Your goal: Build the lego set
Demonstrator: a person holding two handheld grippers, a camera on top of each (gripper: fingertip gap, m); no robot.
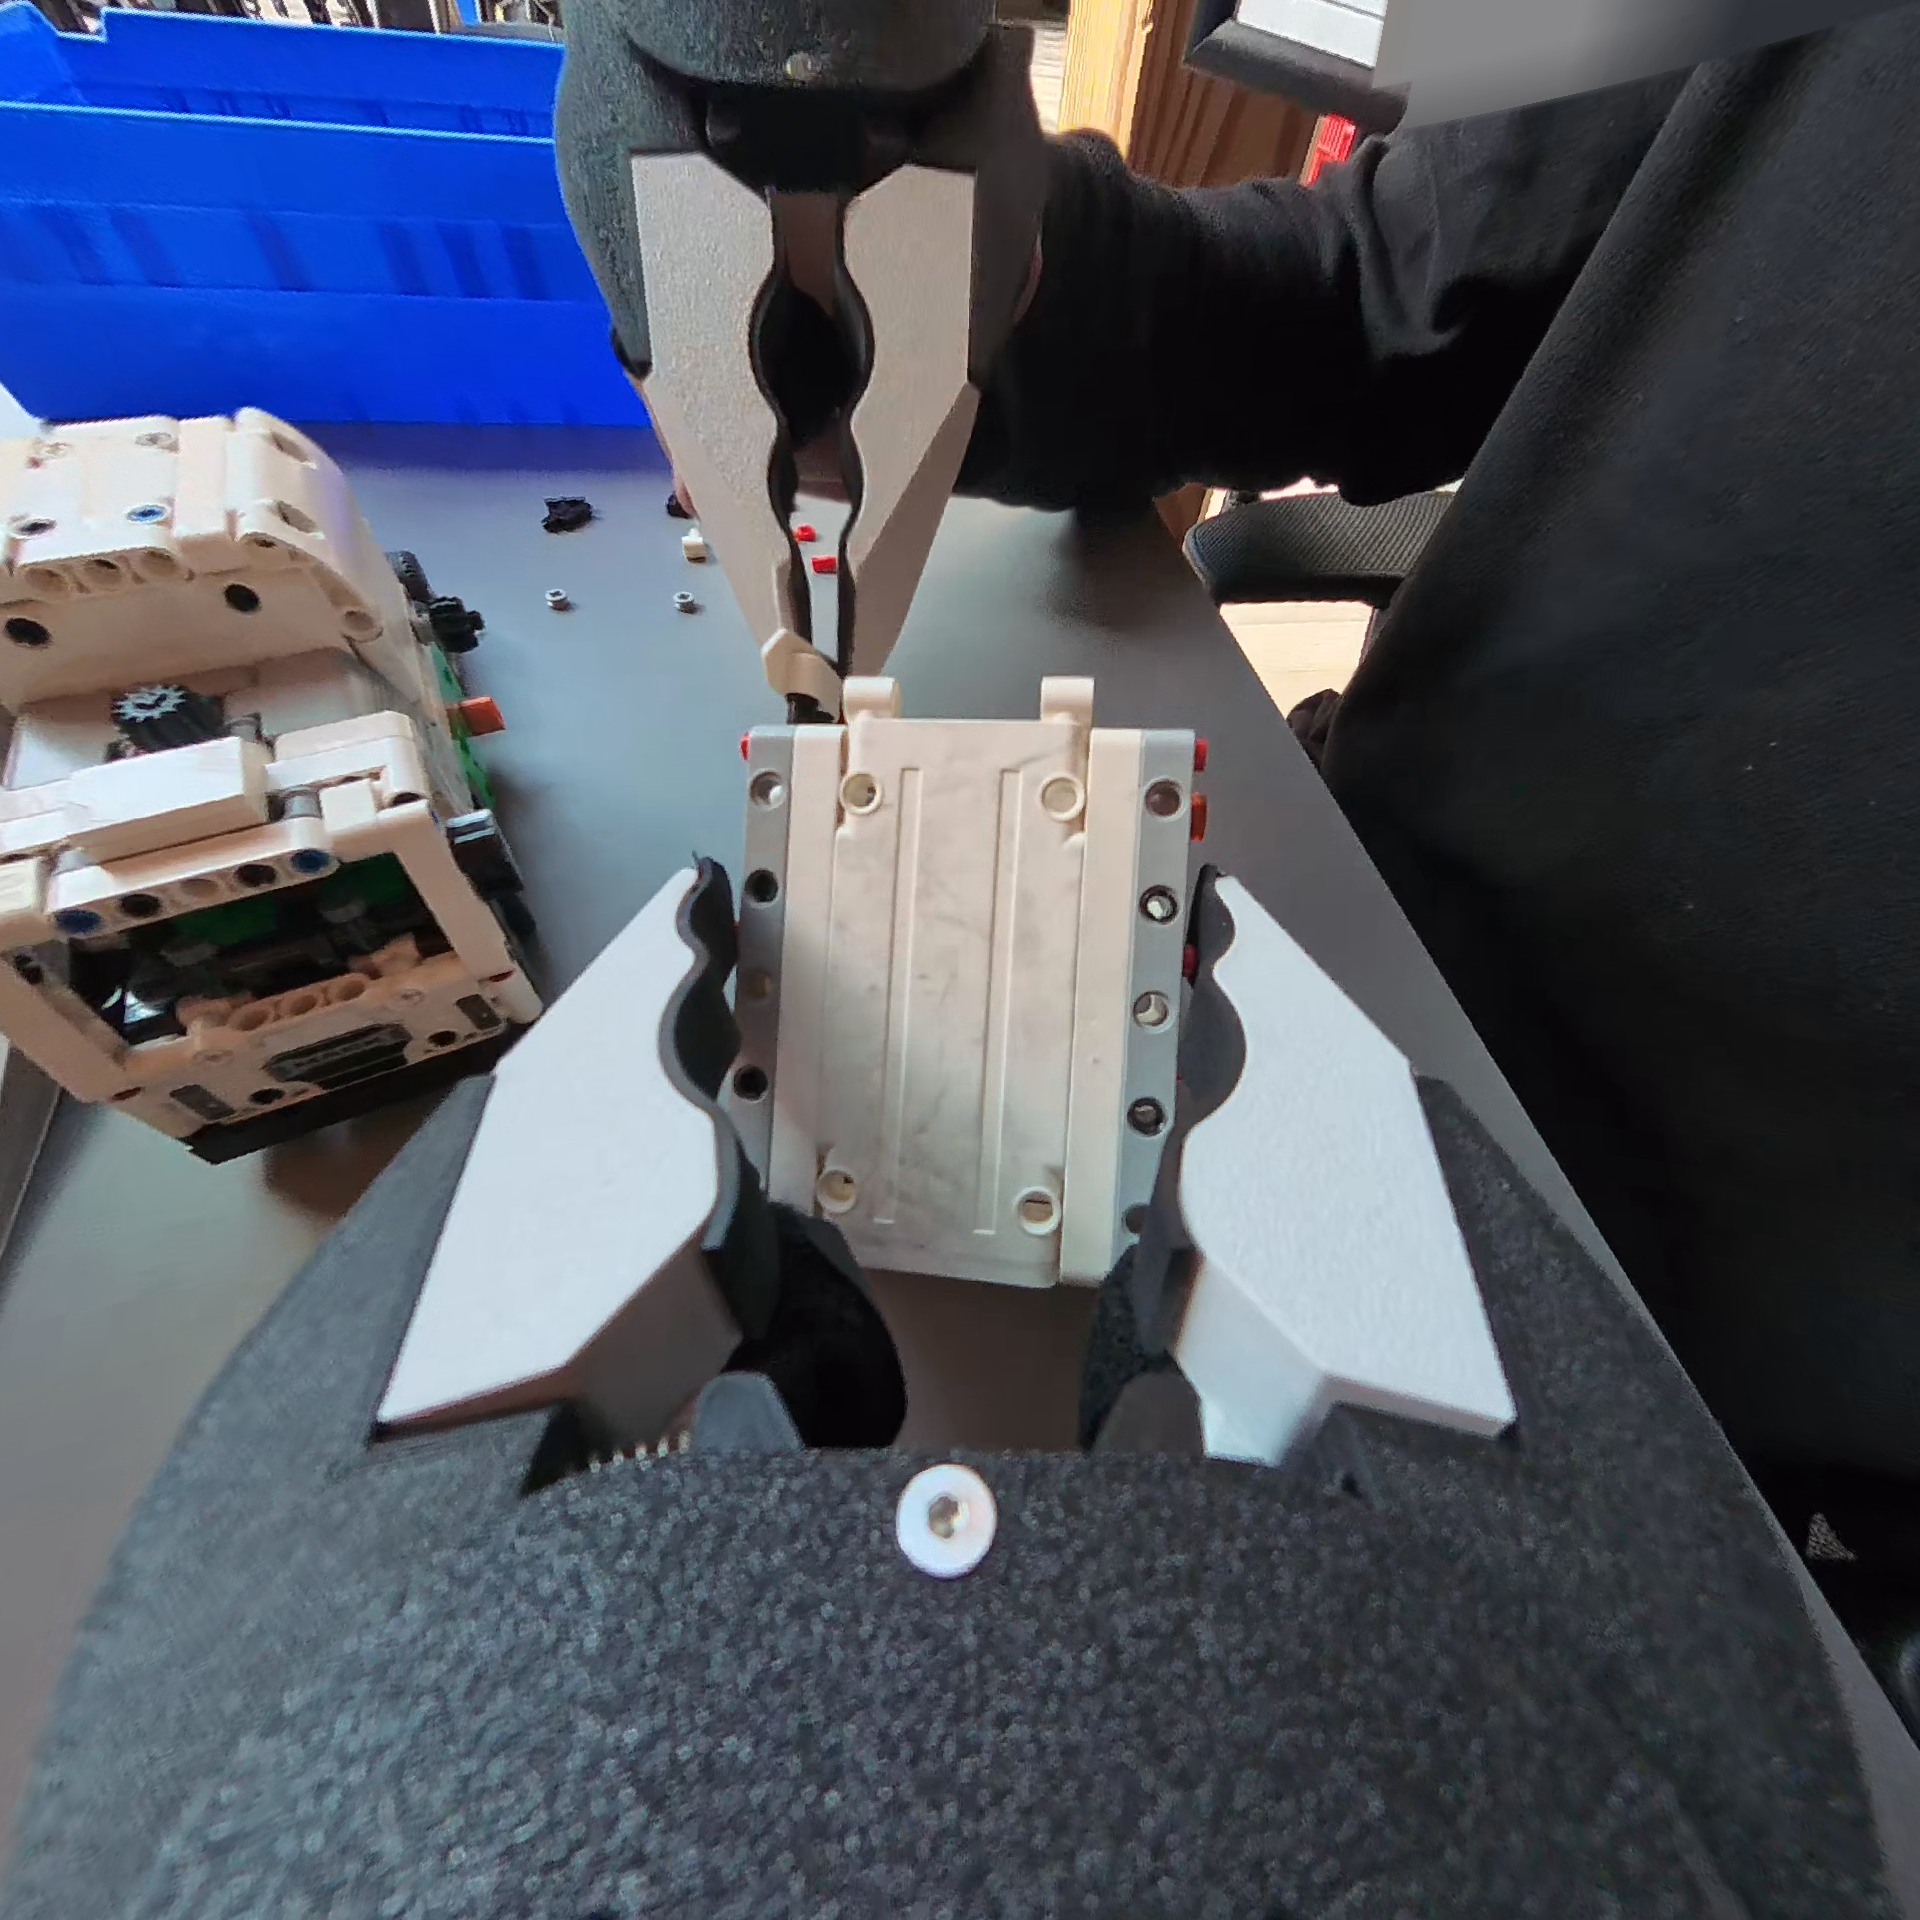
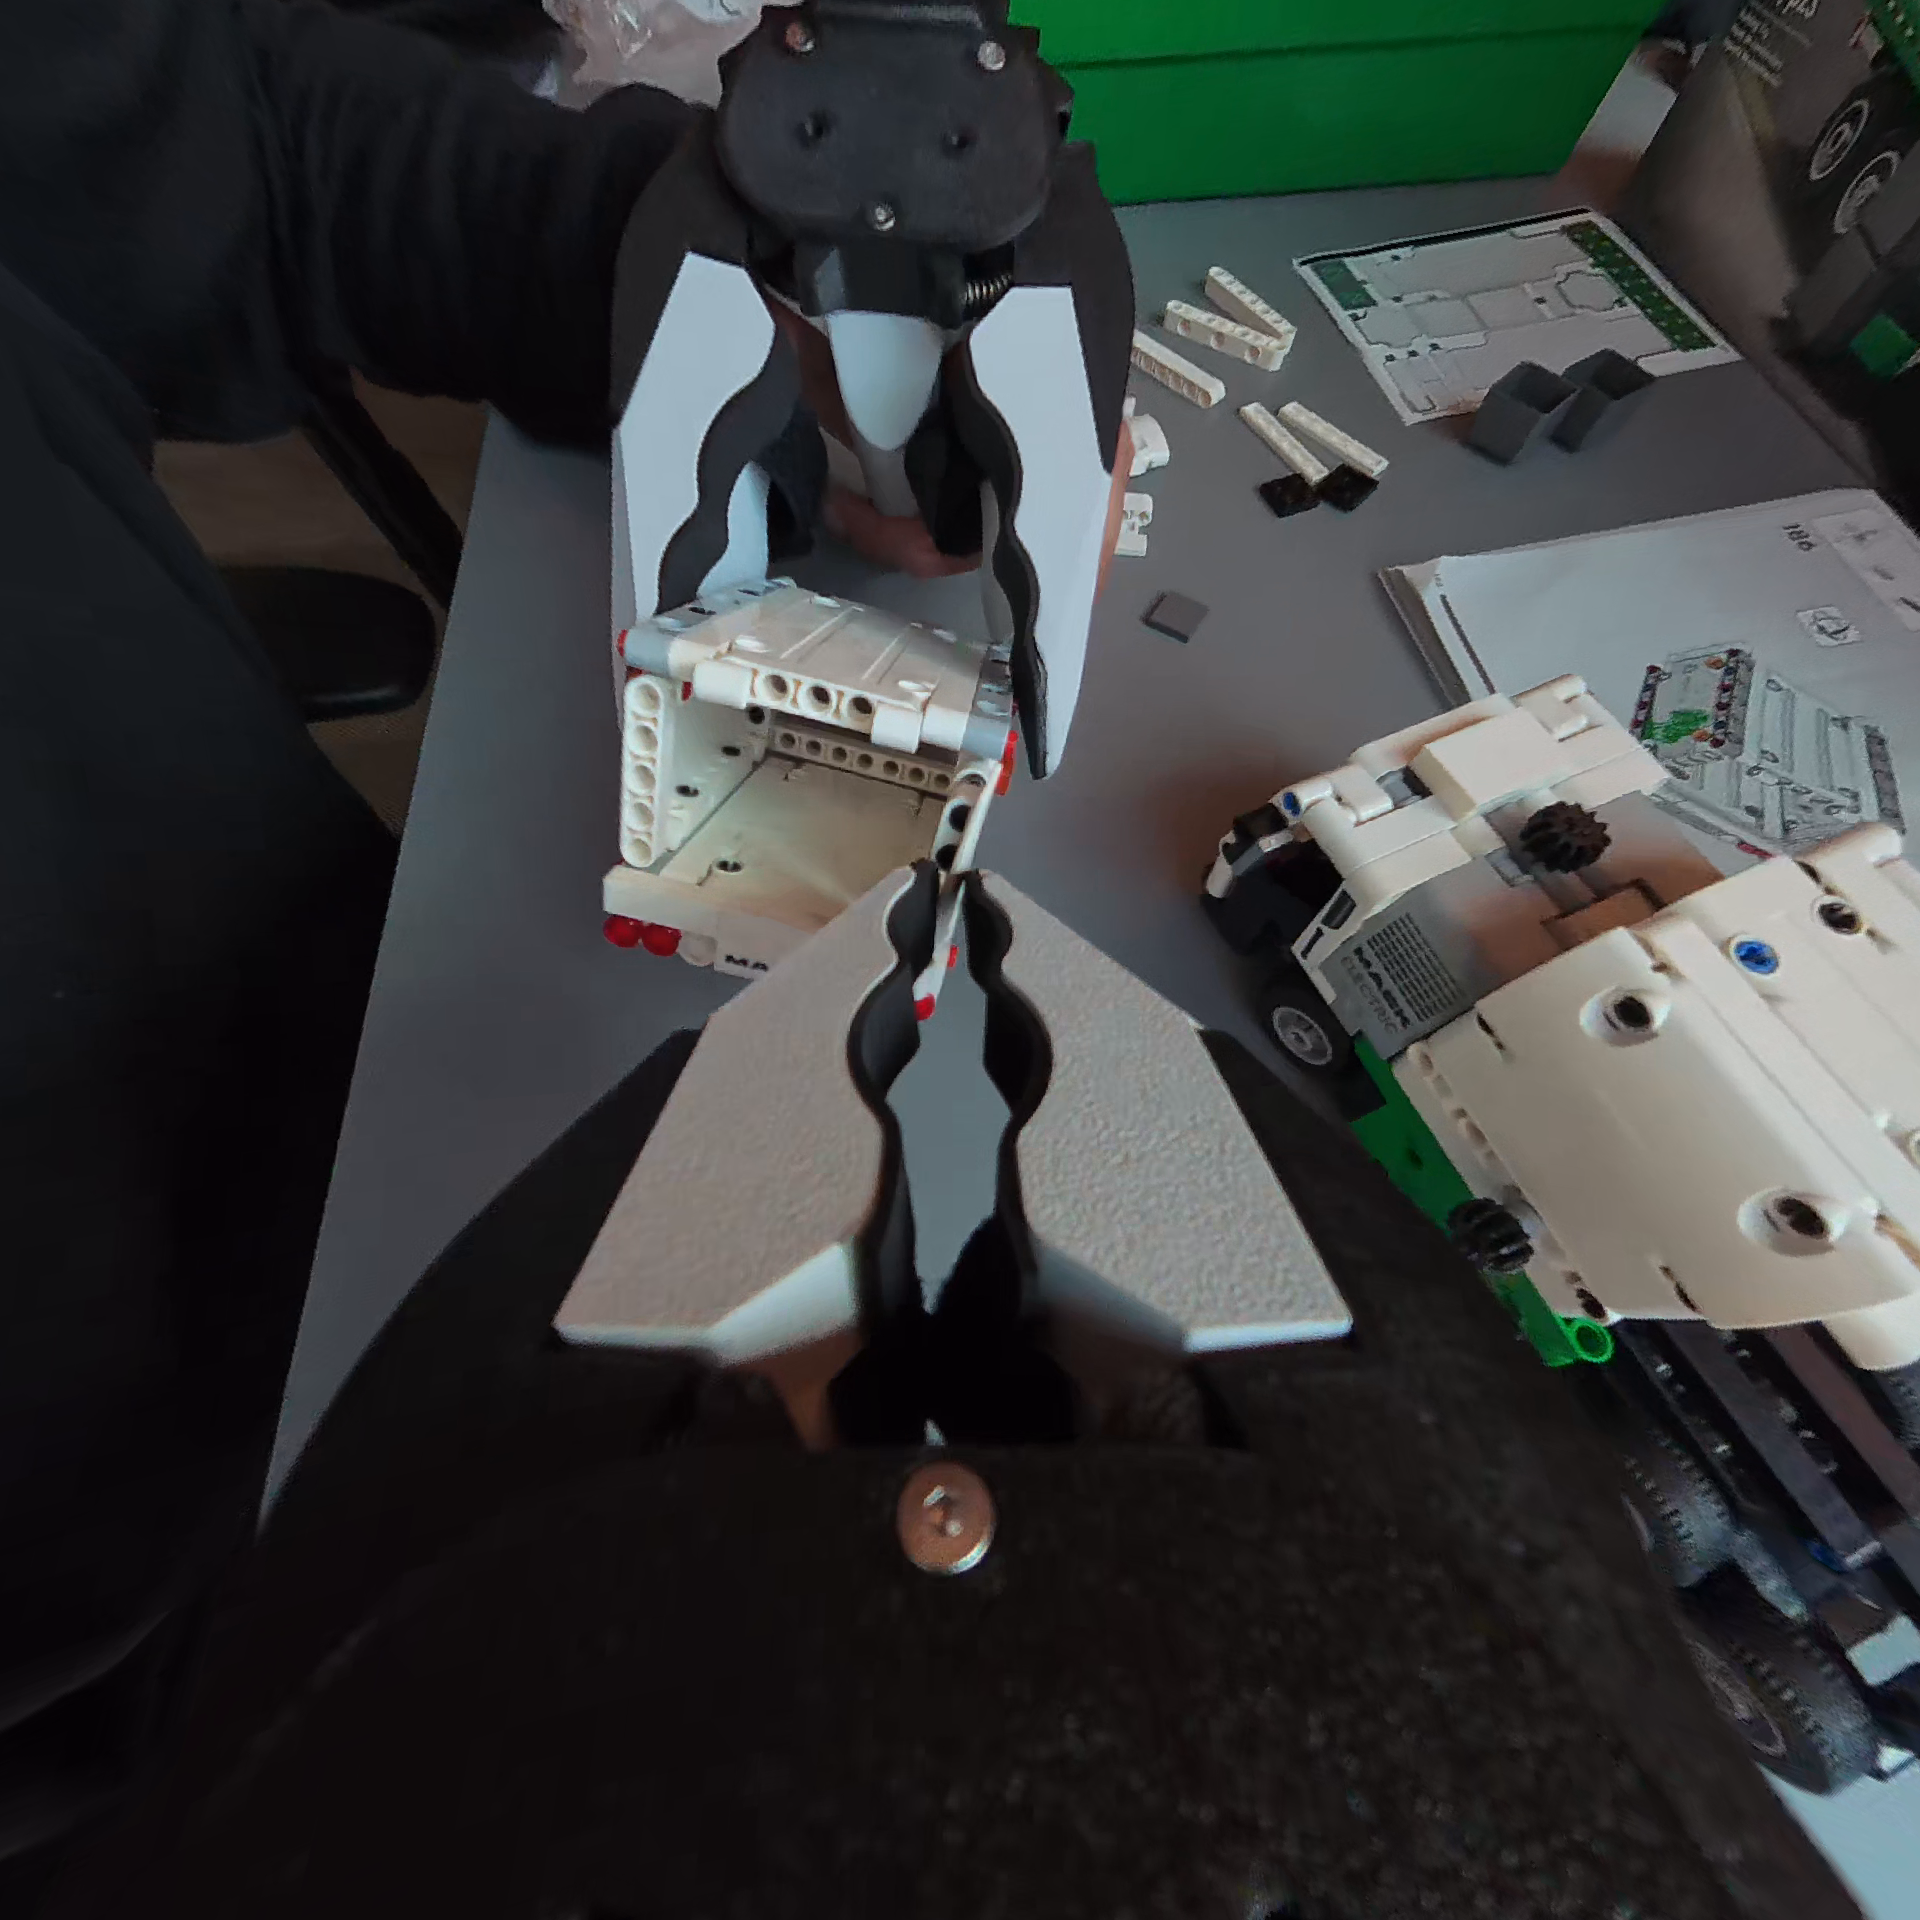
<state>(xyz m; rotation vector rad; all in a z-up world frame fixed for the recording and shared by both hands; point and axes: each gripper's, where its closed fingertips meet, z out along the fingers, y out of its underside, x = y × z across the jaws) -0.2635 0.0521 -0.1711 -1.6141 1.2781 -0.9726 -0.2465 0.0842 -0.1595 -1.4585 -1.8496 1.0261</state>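
The left gripper (image 1: 961,1049) covers the lower side edges of the white box assembly (image 1: 961,997), so the contact there is not visible. The right gripper (image 2: 940,914) pinches a thin white piece (image 2: 940,961); its black pads hide most of it, and its shape cannot be told. The truck model (image 2: 1621,1039) is cut off by the right edge, and its near wheels are blurred and dark. On the far table, the small loose parts (image 1: 623,597) are too small to identify. The instruction booklet (image 2: 1683,665) runs out of the picture on the right. The blue bin (image 1: 291,229) is cut by the left and top edges.
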